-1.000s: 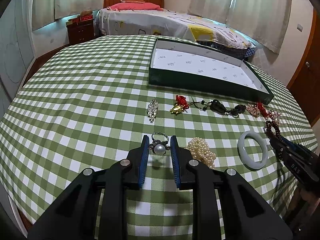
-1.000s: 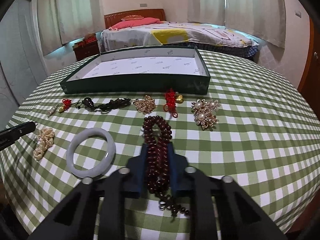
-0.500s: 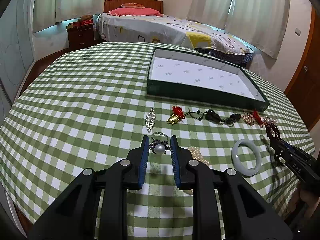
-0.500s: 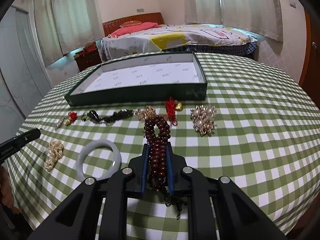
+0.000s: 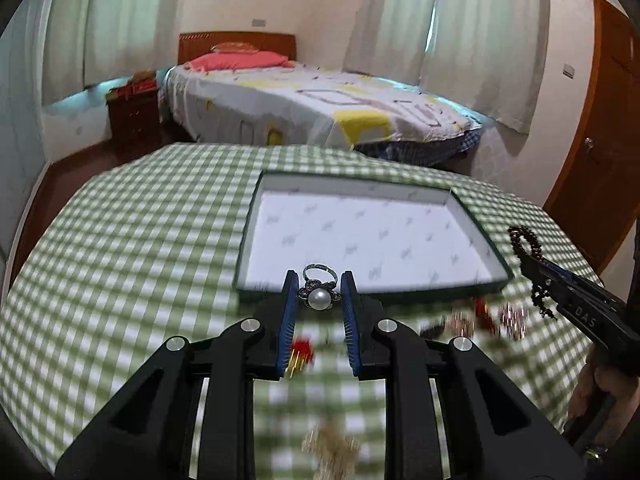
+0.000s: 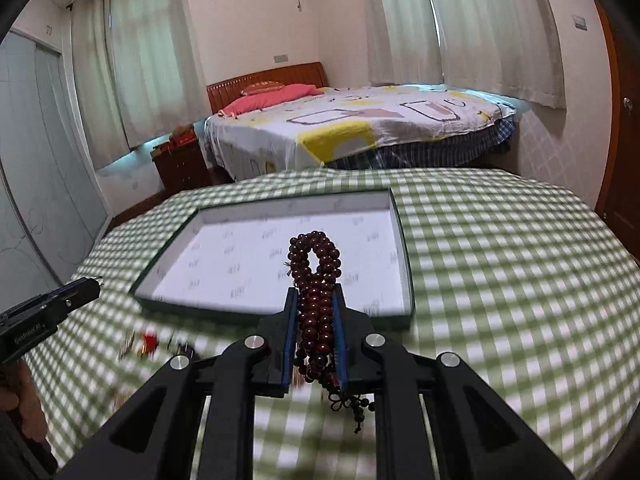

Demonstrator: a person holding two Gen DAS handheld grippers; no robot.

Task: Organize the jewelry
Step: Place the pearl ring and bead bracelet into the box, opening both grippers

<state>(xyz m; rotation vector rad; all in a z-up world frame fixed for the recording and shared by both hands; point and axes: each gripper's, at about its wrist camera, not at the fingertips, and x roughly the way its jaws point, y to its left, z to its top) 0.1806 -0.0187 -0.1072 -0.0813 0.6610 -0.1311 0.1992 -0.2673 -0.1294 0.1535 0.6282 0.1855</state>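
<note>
Landmark: shallow dark green box (image 5: 412, 289) with white printed lining, open-topped, lying on a table under a green-and-white checked cloth (image 5: 132, 264).

Left gripper (image 5: 319, 300): black body, blue pads; jaws drawn in and pinching a pearl ring (image 5: 319, 298) by its flower-shaped setting, the silver band standing up behind the pearl. The ring is held clear of the cloth, at the near wall of the box towards its left end.

Right gripper (image 6: 316, 312): same make; jaws pressed onto a dark red bead bracelet (image 6: 316, 280) of several strands. The looped end rises above the fingertips in front of the box's lining; the knotted tail with small beads hangs below the pads. Seen from the left wrist camera, this gripper sits off the right end of the box, with the beads curling above its tip.

Loose items on the cloth, nearer than the box, all motion-blurred:
- red and gold charm (image 5: 301, 354), just in front of the box's near wall;
- gold and red cluster pieces (image 5: 486, 316), near the box's right front corner;
- pale beaded piece (image 5: 330, 446), farthest from the box, at the lower edge of the view.

Box interior: no jewelry in it.
</note>
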